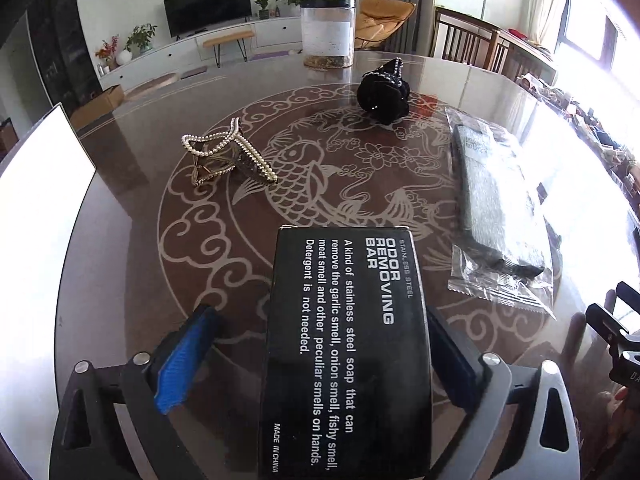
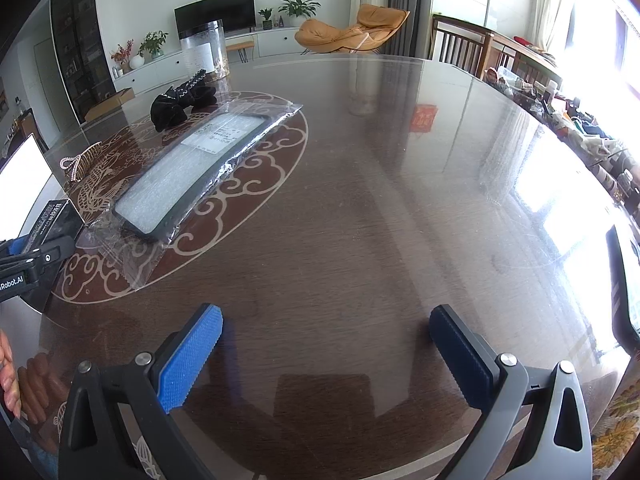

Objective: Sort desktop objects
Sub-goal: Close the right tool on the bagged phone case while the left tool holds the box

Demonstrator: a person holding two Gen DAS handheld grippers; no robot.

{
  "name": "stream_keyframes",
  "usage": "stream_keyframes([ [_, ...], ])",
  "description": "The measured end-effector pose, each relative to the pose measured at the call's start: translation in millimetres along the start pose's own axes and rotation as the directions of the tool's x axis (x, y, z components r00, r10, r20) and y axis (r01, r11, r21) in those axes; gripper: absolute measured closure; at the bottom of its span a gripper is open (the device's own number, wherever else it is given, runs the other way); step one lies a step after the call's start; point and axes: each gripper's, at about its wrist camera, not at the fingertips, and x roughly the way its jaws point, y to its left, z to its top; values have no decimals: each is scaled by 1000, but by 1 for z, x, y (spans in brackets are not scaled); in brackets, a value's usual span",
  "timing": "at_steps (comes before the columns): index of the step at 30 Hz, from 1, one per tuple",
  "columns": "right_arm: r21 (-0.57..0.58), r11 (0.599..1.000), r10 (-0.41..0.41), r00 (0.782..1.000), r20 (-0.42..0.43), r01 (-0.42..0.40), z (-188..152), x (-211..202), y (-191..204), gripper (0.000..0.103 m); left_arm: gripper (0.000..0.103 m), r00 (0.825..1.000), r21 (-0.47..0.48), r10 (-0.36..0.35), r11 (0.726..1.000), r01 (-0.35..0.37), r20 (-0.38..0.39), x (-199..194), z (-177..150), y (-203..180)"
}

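The left gripper stands with its jaws wide apart around a black box printed "odor removing bar"; the blue pad on one side is clearly off the box with a gap between, and the dark pad on the other side sits right against the box's edge, though no squeeze shows, so the box looks loose rather than held. The box lies flat on the desk, near the bottom of the carp pattern, with a pearl hair claw beyond it, a black scrunchie farther back, a bagged phone case off to one side and a clear jar at the far rim. The right gripper hovers over bare desk, jaws open and empty, well apart from everything. The risk I see from here: the glossy glass top gives little friction, so if the left jaws close unevenly, the nearer pad may shove the box sideways instead of clamping it, and it could skate toward the bagged case. Pulling away carelessly could also drag the box with the touching pad. The hair claw looks delicate and awkward to grip; its beads may slip between the pads.
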Motion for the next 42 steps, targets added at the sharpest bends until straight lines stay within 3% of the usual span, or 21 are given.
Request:
stream_keyframes([
  [8,4,1000,0,1000,-6,0,1,1,-1,0,0,1000,-6,7,1000,-7,4,1,1,-2],
  [10,18,1000,6,999,-50,-5,10,5,-2,0,0,1000,-6,8,1000,-8,5,0,0,-2],
  [12,124,985,128,988,-86,-117,28,9,-5,0,0,1000,-7,8,1000,-8,6,0,0,-2],
  [14,243,940,263,962,-77,-238,54,14,-2,0,0,1000,-8,9,1000,-9,6,-1,0,-2],
  [16,291,915,313,947,-75,-279,85,24,9,0,0,1000,-8,9,1000,-8,7,-1,0,-2],
  [19,291,929,275,954,-122,-231,121,50,34,0,0,1000,-7,8,1000,-8,7,-1,0,-2],
  [22,289,941,240,947,-212,-174,132,80,59,0,0,1000,-7,9,1000,-9,7,-1,0,-2],
  [24,234,964,178,964,-199,-130,135,82,76,0,0,1000,-8,10,1000,-10,8,-2,0,-2],
  [31,-62,995,70,981,-180,-82,115,81,116,1,0,1000,-11,11,1000,-11,9,-3,-1,-1],
  [32,-73,994,66,985,-158,-78,111,76,114,3,0,1000,-11,12,1000,-11,9,-3,-1,0],
  [34,-69,995,64,990,-126,-73,104,68,105,17,0,1000,-12,11,1000,-11,9,-3,-1,0],
  [36,-78,993,75,991,-114,-84,97,60,97,21,0,1000,-12,11,1000,-11,9,-3,-1,0],
  [42,-144,982,118,991,-62,-126,35,15,77,23,0,1000,-12,11,1000,-11,9,-3,-1,0],
])
